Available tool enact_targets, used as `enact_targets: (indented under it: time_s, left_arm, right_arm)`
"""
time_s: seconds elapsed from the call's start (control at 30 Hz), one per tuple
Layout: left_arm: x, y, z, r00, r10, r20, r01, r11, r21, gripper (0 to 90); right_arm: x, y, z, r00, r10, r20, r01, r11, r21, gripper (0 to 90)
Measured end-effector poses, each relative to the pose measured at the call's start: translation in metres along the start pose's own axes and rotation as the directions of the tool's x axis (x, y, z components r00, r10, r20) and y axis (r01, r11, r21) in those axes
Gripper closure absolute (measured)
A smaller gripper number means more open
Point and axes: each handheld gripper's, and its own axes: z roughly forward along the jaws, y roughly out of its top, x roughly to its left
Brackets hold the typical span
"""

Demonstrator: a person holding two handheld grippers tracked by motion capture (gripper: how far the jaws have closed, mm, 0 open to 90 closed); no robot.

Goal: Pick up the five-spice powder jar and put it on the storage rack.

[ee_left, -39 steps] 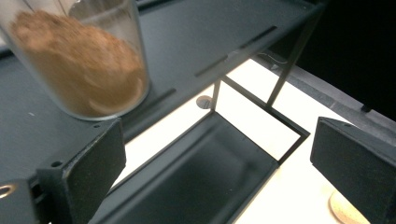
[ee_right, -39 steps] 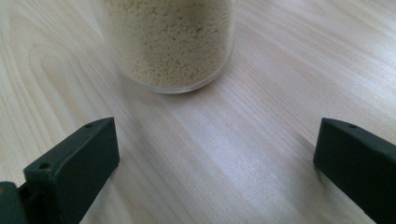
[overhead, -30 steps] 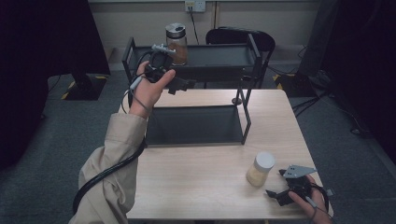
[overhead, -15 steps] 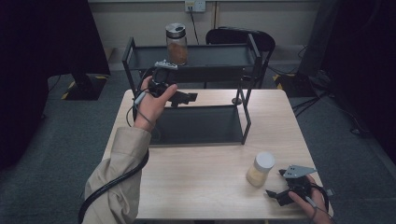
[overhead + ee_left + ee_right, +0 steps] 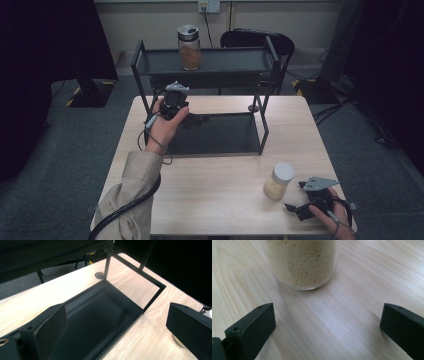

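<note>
A black two-tier rack [image 5: 262, 107] stands at the back of the wooden table. A brown-filled jar with a grey lid [image 5: 189, 47] sits on its top shelf. My left gripper [image 5: 196, 120] is open and empty over the left end of the rack's lower tray [image 5: 100, 315]; in the left gripper view [image 5: 116, 320] its jaws are wide apart above the tray. A jar of pale grains with a white lid [image 5: 279, 181] stands at the front right. My right gripper [image 5: 295, 196] rests open just behind it. The right gripper view [image 5: 327, 317] has the jar [image 5: 303, 262] a short way beyond the jaws.
The table's front edge [image 5: 225, 233] lies close under the right hand. A black chair [image 5: 260, 40] stands behind the rack. The rack's right uprights [image 5: 265, 125] rise between tray and top shelf. Bare wood [image 5: 210, 185] lies between the rack and the front edge.
My left hand has come down and back from beside the top shelf to the lower tray's left end, empty. The right gripper and the pale jar have stayed put.
</note>
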Motion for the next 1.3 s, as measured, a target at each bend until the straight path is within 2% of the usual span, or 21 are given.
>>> enact_targets:
  time_s: [0.2, 0.57, 0.93, 1.3]
  left_arm:
    - [0.000, -0.012, 0.005, 1.0000, -0.009, 0.001, 0.009, 0.9999, 0.006, 2.7]
    - [-0.001, -0.029, 0.012, 0.9999, -0.003, 0.013, 0.002, 0.9999, 0.016, 2.7]
    - [0.002, -0.057, 0.017, 0.9991, -0.034, 0.024, 0.034, 0.9994, 0.012, 2.7]
    - [0.005, -0.077, 0.019, 0.9988, -0.043, 0.024, 0.043, 0.9989, 0.017, 2.7]
  right_arm:
    - [0.000, 0.000, 0.000, 1.0000, 0.000, 0.000, 0.000, 1.000, 0.000, 0.0]
    - [0.000, 0.000, 0.000, 1.0000, 0.000, 0.000, 0.000, 1.000, 0.000, 0.0]
    - [0.000, 0.000, 0.000, 1.0000, 0.000, 0.000, 0.000, 1.000, 0.000, 0.0]
    - [0.000, 0.000, 0.000, 1.0000, 0.000, 0.000, 0.000, 1.000, 0.000, 0.0]
